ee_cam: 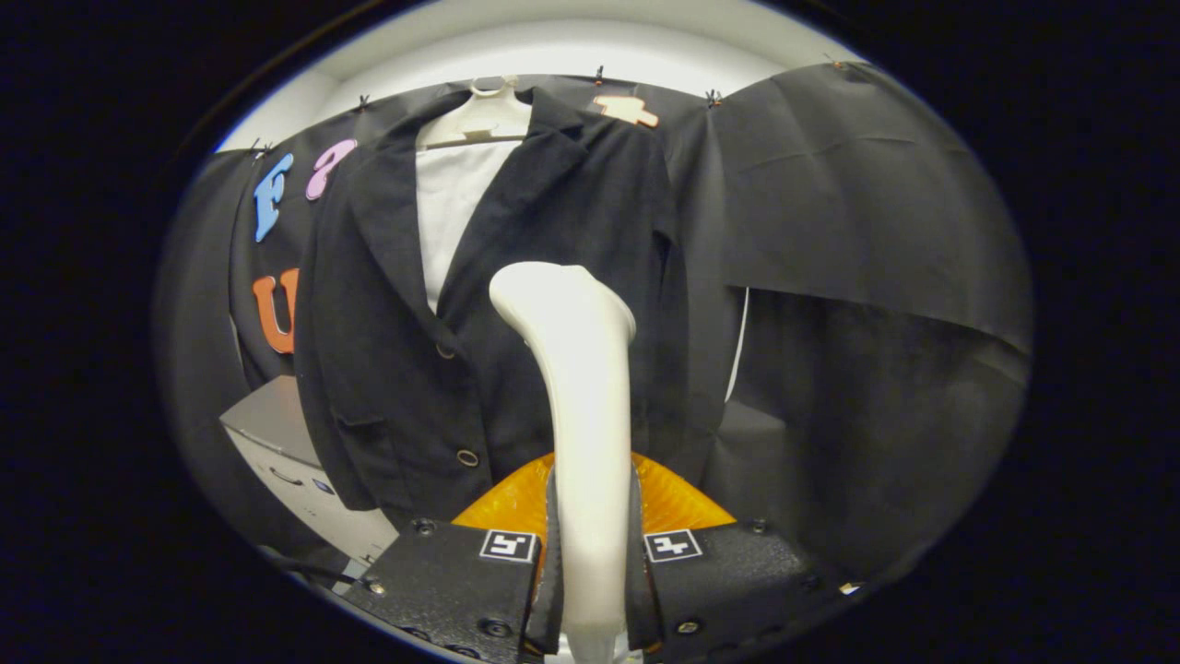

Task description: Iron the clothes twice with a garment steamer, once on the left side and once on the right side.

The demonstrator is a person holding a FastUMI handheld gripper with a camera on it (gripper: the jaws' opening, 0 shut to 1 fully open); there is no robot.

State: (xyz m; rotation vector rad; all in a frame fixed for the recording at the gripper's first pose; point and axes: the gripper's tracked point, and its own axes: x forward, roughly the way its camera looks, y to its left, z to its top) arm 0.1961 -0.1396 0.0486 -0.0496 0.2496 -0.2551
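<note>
A cream-white garment steamer (579,369) stands upright between my fingers, its handle clamped by both of them at the bottom. My gripper (590,553) is shut on that handle. The steamer's head points at a black jacket (516,304) hanging beyond the fingers on a white hanger (479,115), over a white shirt (452,212). The steamer head sits in front of the jacket's right front panel, about mid-chest height; I cannot tell if it touches the cloth. An orange part (516,503) of the steamer's base shows behind the fingers.
A grey-white cabinet with drawers (277,443) stands low to the left of the jacket. Black cloth walls (867,277) close in the booth on the left and right. A white cord (740,341) hangs right of the jacket.
</note>
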